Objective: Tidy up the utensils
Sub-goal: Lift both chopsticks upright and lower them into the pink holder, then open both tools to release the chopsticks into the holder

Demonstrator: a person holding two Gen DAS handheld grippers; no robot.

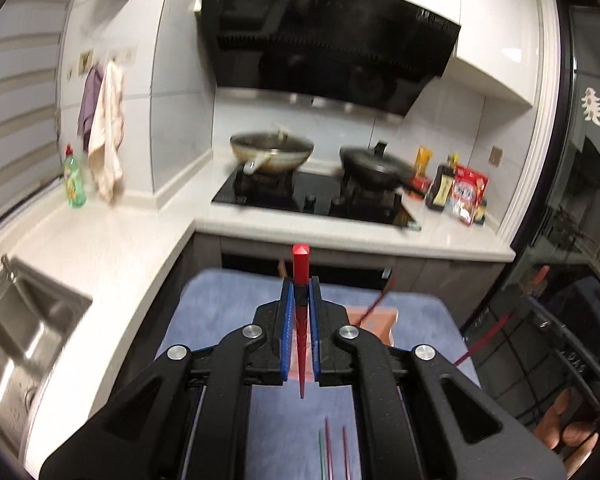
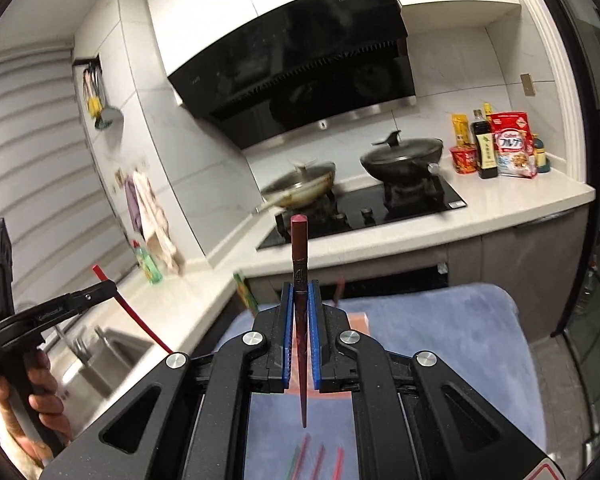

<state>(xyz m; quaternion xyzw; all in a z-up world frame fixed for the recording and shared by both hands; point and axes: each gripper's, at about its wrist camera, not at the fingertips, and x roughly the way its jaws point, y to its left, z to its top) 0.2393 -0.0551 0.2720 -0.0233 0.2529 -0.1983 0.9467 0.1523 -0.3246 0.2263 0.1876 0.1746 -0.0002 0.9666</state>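
You hold one chopstick in each tool. The red chopstick [image 1: 301,280] stands between the blue pads of your left gripper [image 1: 300,312], blunt end up and tip hanging below the jaws; the dark maroon chopstick [image 2: 299,280] sits the same way in your right gripper [image 2: 300,316]. Both sets of jaws are closed down to the width of a stick, clamping it along the pads. Gripped mid-shaft and kept upright like this, each stick should drop tip-first into a holder, or be easy to pair with the other.

Below, more loose chopsticks [image 1: 332,452] lie side by side on the blue cloth [image 1: 220,304], near its front edge. A pinkish container [image 1: 374,320] sits toward the cloth's far edge; I judge it the likely destination. Beyond are the white countertop [image 1: 112,248], the sink [image 1: 16,344] and the stove [image 1: 316,196].
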